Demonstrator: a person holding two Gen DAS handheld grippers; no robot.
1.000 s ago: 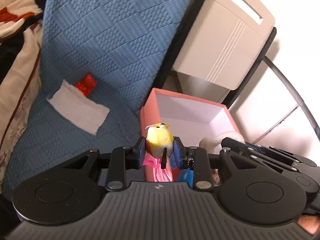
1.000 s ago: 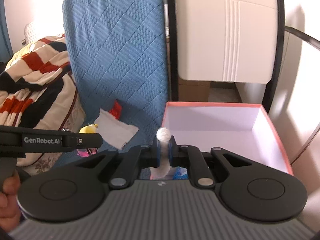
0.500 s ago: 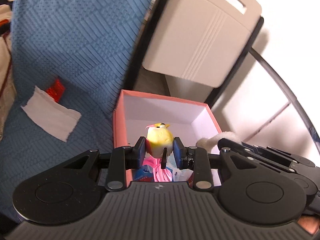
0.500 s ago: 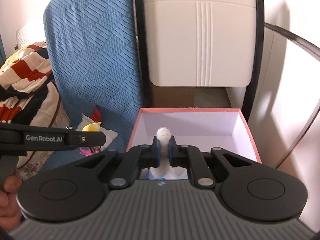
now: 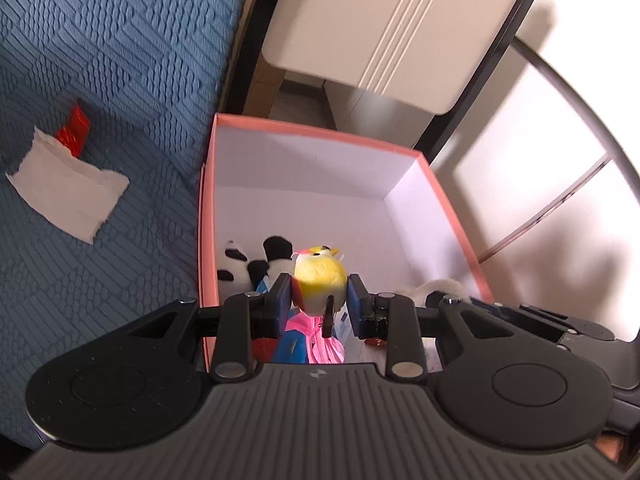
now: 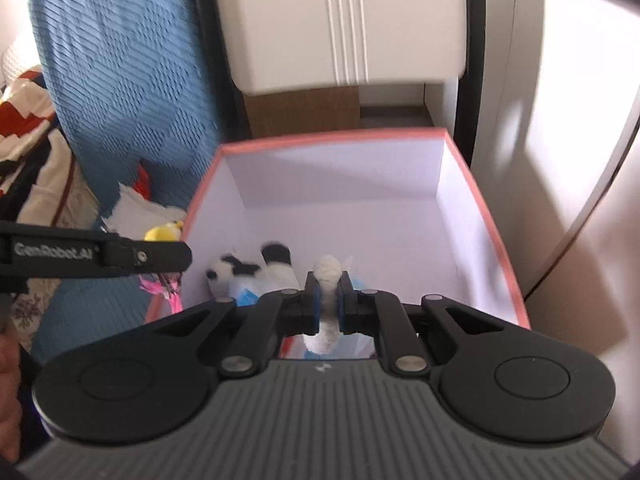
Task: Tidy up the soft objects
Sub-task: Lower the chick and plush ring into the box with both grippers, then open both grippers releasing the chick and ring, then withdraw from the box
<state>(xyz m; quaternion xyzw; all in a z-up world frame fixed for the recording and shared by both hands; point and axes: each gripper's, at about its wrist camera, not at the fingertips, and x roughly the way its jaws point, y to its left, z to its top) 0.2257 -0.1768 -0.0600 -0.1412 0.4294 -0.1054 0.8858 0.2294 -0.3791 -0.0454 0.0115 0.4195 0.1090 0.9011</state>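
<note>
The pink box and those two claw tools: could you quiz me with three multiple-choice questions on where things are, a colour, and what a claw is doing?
1. Where is the panda toy?
A. on the blue cover
B. inside the pink box
C. in a claw

2. What colour is the toy bird in the left gripper?
A. yellow
B. green
C. black

3. The right gripper is:
A. wide open and empty
B. shut on a white fluffy toy
C. resting on paper

Answers: B, it lies against the box's inner wall; A, its body is yellow; B, both pads squeeze the white fluff.

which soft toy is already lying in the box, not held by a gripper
The black-and-white panda in the pink box; the yellow bird and white plush are each clamped.
</note>
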